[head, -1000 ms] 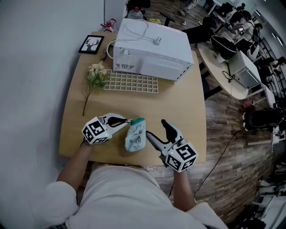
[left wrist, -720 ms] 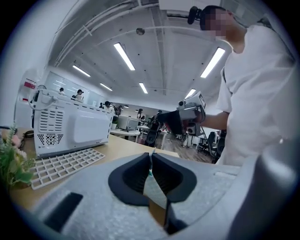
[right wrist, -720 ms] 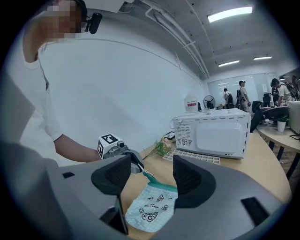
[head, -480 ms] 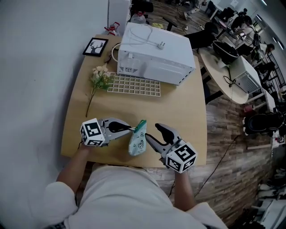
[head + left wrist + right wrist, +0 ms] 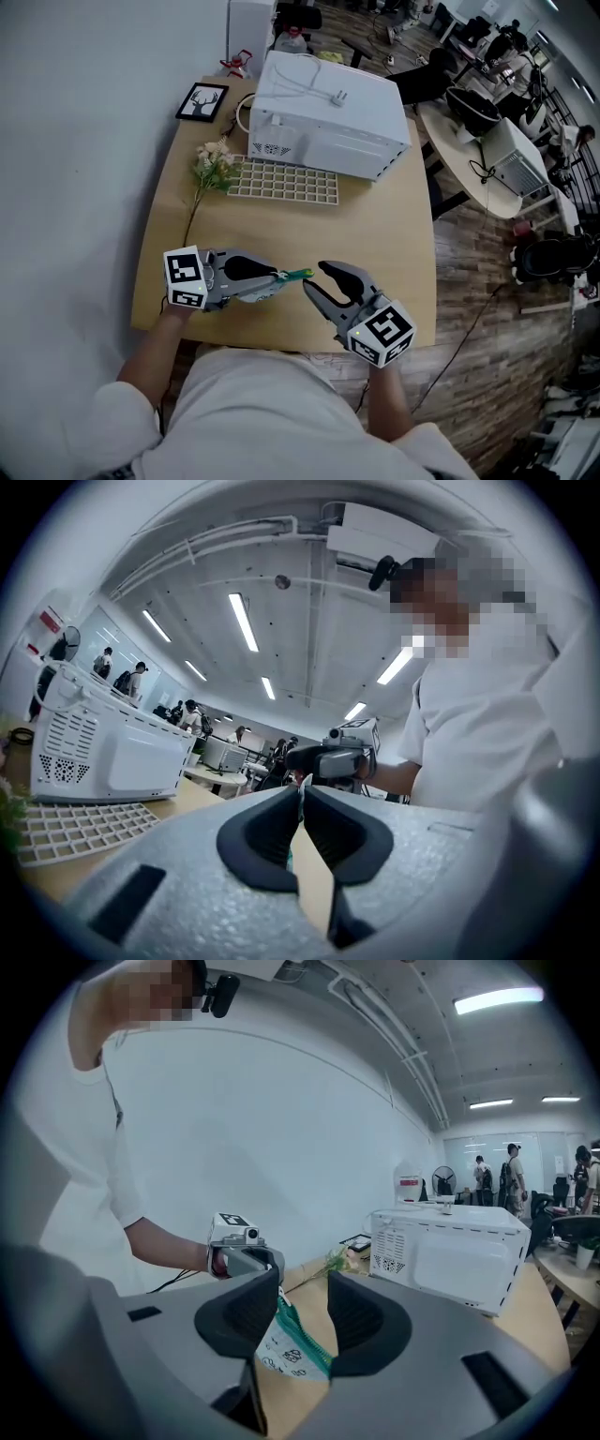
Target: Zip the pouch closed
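Observation:
The pouch (image 5: 292,276) is pale with small prints and a green zipper edge; it hangs off the wooden table (image 5: 375,234), edge-on in the head view. My left gripper (image 5: 278,277) is shut on its left end, and in the left gripper view the jaws (image 5: 301,797) pinch the thin fabric. My right gripper (image 5: 316,278) is at the pouch's other end. Its jaws have just been closing. In the right gripper view the pouch (image 5: 286,1346) and its green zipper sit between the pads of the right gripper (image 5: 302,1288), and a gap still shows.
At the back of the table a white microwave (image 5: 328,98) stands with a cable on top. In front of it lies a white grid tray (image 5: 281,178). A flower sprig (image 5: 211,169) and a framed deer picture (image 5: 202,100) lie at the left. The table's front edge (image 5: 281,345) is near my body.
The left gripper has lifted the pouch off the table and turned it edge-on. The right gripper has moved in to the pouch's free end and its jaws have narrowed.

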A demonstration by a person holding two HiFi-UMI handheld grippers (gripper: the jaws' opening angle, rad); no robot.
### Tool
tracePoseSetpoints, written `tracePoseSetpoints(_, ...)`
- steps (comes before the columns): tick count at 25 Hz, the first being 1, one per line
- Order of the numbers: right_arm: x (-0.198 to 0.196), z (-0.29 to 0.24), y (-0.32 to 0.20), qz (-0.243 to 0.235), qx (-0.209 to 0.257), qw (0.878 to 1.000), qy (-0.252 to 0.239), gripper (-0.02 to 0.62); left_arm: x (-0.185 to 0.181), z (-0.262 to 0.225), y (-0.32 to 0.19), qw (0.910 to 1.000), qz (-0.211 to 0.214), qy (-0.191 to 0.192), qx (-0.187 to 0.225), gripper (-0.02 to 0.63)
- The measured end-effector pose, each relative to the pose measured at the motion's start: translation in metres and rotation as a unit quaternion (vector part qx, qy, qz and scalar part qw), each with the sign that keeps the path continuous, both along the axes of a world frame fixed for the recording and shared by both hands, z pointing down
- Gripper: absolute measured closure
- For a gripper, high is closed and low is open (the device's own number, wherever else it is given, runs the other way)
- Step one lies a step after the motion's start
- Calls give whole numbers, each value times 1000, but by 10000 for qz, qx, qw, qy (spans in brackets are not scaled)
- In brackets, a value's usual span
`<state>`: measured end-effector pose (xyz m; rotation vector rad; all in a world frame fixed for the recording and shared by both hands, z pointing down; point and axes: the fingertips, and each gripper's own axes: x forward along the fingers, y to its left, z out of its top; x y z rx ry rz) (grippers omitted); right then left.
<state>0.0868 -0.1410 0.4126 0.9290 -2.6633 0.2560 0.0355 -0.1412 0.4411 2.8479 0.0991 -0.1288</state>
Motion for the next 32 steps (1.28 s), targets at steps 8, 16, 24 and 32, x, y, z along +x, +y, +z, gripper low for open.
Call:
tracePoseSetpoints(8, -25, -2, 8, -447, -138, 9988, -106, 454, -12, -22, -1, 9994, 10, 343, -100, 577)
tracePoseSetpoints(16, -49, -6, 22, -1265, -23, 9918, 159, 465, -19, -48, 12, 9945, 529, 895, -102, 578)
tracePoseSetpoints(24, -60, -20, 30, -2109, -391, 9758, -418, 491, -31, -62, 25, 9837, 1289, 1222, -275, 578)
tracePoseSetpoints(32, -79, -13, 50, -2943, -963, 9480, -732, 508, -32, -60, 39, 9766, 1713, 1240, -385, 578)
